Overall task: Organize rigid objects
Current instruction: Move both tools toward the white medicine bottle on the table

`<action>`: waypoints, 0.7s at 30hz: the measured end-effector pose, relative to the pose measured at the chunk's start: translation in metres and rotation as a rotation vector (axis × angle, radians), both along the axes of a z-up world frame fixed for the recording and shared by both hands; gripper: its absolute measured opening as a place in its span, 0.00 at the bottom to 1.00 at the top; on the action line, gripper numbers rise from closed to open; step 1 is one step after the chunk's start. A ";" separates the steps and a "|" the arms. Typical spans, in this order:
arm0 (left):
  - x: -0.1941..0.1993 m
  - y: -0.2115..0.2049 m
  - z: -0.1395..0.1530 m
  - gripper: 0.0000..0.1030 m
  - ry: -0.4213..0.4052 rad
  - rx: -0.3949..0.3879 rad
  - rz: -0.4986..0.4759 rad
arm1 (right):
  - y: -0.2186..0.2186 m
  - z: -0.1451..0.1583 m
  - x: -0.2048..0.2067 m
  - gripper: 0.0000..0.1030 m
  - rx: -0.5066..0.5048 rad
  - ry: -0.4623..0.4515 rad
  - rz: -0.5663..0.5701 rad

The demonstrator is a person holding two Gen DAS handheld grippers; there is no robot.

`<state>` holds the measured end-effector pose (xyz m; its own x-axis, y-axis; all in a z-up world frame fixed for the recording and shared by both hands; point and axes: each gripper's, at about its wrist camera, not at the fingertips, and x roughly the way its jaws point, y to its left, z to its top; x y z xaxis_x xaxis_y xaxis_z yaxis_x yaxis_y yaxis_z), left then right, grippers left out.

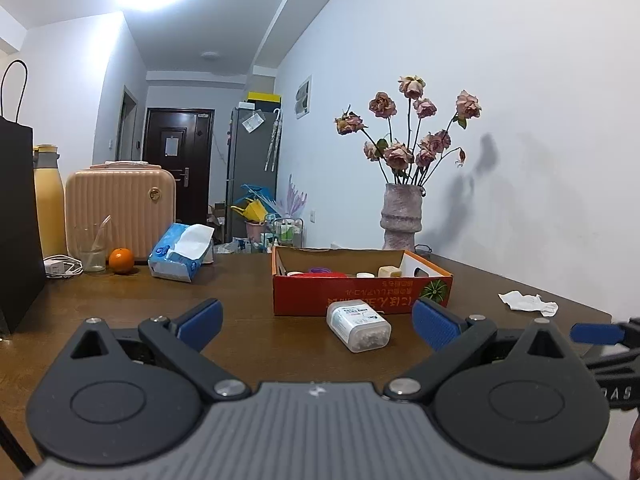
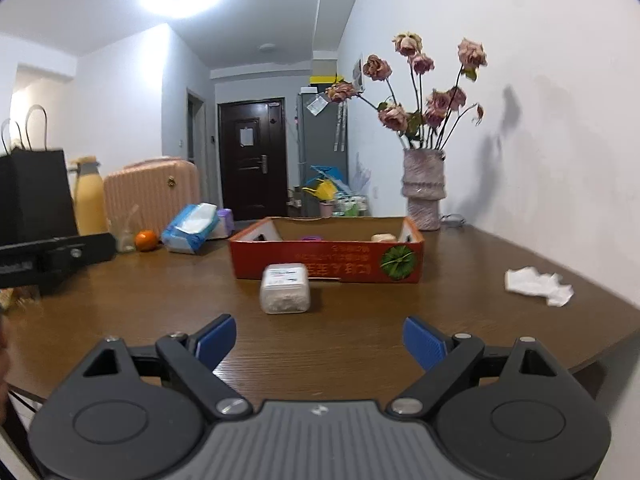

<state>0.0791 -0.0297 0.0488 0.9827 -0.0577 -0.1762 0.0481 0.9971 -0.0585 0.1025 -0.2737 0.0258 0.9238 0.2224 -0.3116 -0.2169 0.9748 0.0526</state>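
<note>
plastic jar (image 1: 359, 325) lies on its side on the desk (image 1: 256, 344), white label up, just in front of the red box's near wall; whether they touch, cannot tell. left claw (image 1: 318, 322) spread wide, holding nothing, low over the near edge of the desk, jar between its blue pads but further out. right claw (image 2: 319, 340) also spread wide and empty, jar (image 2: 285, 288) ahead of it, apart. red box (image 1: 362, 286) mid-desk, open top, small items inside: a purple lid, white caps, a cream block. crumpled tissue (image 1: 528, 302) toward the right edge. far left: tissue pack (image 1: 182, 258), orange (image 1: 121, 260), glass (image 1: 93, 249), pink case (image 1: 120, 208). far right corner: vase of dried roses (image 1: 402, 218).
</note>
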 end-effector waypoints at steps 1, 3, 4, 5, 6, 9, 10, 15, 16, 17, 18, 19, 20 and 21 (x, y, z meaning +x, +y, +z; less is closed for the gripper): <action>0.001 0.001 0.000 1.00 0.001 -0.004 0.006 | -0.001 0.002 0.001 0.88 0.002 -0.002 -0.010; 0.002 0.004 0.000 1.00 0.004 -0.021 0.011 | -0.003 0.006 0.001 0.88 0.011 0.000 -0.020; 0.001 0.005 0.001 1.00 0.006 -0.030 0.008 | -0.003 0.007 -0.001 0.88 0.011 -0.002 -0.019; 0.001 0.006 0.001 1.00 0.005 -0.034 0.005 | -0.002 0.008 -0.002 0.88 0.007 -0.005 -0.015; 0.000 0.007 0.002 1.00 0.003 -0.035 0.002 | 0.000 0.008 -0.003 0.88 0.002 -0.006 -0.009; -0.002 0.008 0.004 1.00 -0.006 -0.030 0.002 | 0.005 0.010 -0.004 0.88 -0.015 -0.010 0.010; -0.002 0.009 0.003 1.00 -0.005 -0.031 0.005 | 0.007 0.011 -0.003 0.88 -0.018 -0.010 0.014; 0.002 0.013 -0.003 1.00 0.015 -0.046 0.018 | 0.014 0.006 0.002 0.88 -0.036 0.002 0.028; 0.002 0.014 -0.006 1.00 0.021 -0.049 0.018 | 0.015 0.005 0.004 0.88 -0.039 0.006 0.028; 0.003 0.015 -0.008 1.00 0.029 -0.052 0.017 | 0.015 0.002 0.008 0.88 -0.041 0.014 0.024; 0.005 0.017 -0.011 1.00 0.037 -0.053 0.019 | 0.016 0.000 0.011 0.88 -0.037 0.021 0.019; 0.006 0.018 -0.014 1.00 0.045 -0.052 0.019 | 0.015 -0.003 0.014 0.88 -0.033 0.026 0.016; 0.006 0.019 -0.018 1.00 0.053 -0.050 0.020 | 0.016 -0.005 0.019 0.88 -0.027 0.033 0.012; 0.007 0.020 -0.023 1.00 0.061 -0.047 0.021 | 0.016 -0.008 0.023 0.88 -0.022 0.038 0.006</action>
